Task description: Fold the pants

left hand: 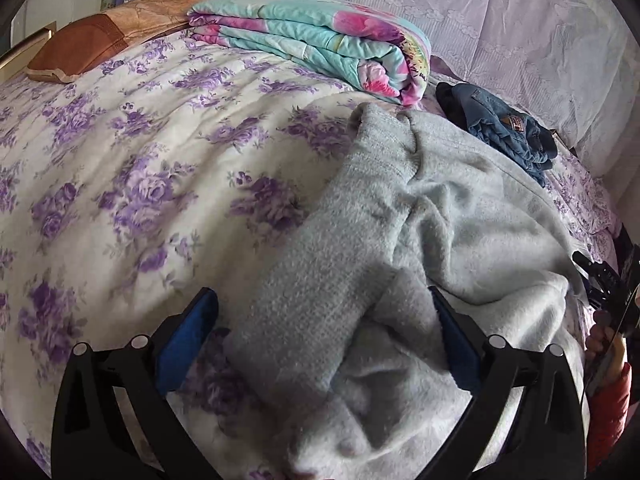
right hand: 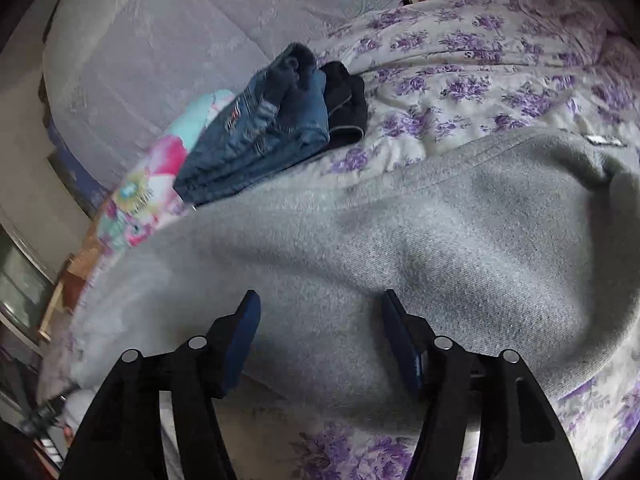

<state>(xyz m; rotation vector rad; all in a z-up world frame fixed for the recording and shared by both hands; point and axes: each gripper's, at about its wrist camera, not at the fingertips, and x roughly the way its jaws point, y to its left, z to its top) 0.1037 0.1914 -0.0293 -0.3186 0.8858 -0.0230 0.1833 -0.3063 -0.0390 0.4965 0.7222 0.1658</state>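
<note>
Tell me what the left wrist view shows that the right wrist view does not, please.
Only the left wrist view shows the brown pillow, the whole folded floral quilt and the pants' leg ends. Only the right wrist view shows a small white label on the grey pants and a wooden frame beside the bed. Both show the grey pants, the folded jeans, the dark garment and the purple-flowered bed cover.

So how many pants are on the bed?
3, I think: the grey pants spread out in front, the folded jeans behind them, and a dark folded pair beside the jeans. More could be hidden.
</note>
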